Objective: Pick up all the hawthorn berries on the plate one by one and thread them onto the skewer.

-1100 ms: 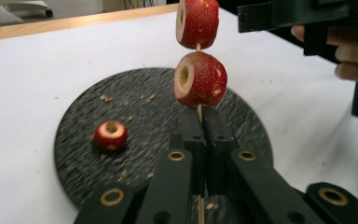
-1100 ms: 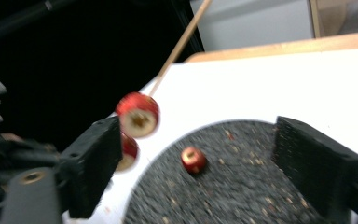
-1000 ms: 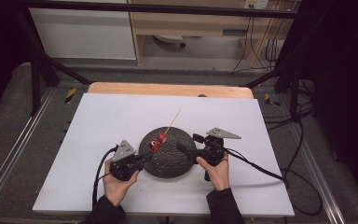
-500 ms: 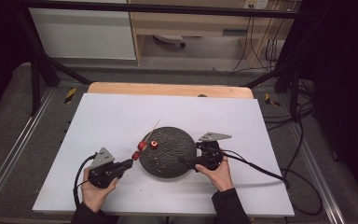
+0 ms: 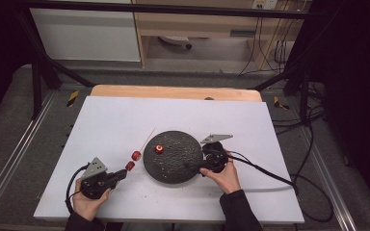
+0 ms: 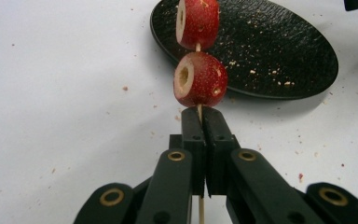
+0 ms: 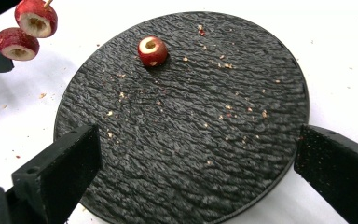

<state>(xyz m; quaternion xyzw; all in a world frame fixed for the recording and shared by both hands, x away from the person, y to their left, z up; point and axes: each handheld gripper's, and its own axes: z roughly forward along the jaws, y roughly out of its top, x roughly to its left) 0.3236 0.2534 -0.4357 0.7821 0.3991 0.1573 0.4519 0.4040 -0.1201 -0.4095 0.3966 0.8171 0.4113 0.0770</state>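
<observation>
Left gripper (image 5: 118,174) sits lower left of the high view, jaws pinched together on the thin wooden skewer (image 6: 199,112). In the left gripper view I see the stick running up from between the closed jaws, with two cored red fruit pieces threaded on it: the nearer fruit (image 6: 199,79) just above the jaw tips, the farther fruit (image 6: 197,23) at the top edge of the frame. From above, both pieces hang over the white table (image 5: 101,125), just left of the black plate (image 5: 173,166), and the bare skewer end points up and to the right.

Right gripper (image 5: 192,164) is centre-right in the high view, over the plate's right part. Its jaws have just been opening and now stand wide apart, nothing between the pads. In the right gripper view they sit at lower left and lower right, on either side of the plate's near part.

A third fruit piece (image 7: 152,51) lies loose on the plate, upper left in the right gripper view, cored hole facing up. Crumbs scattered over the plate and table.
</observation>
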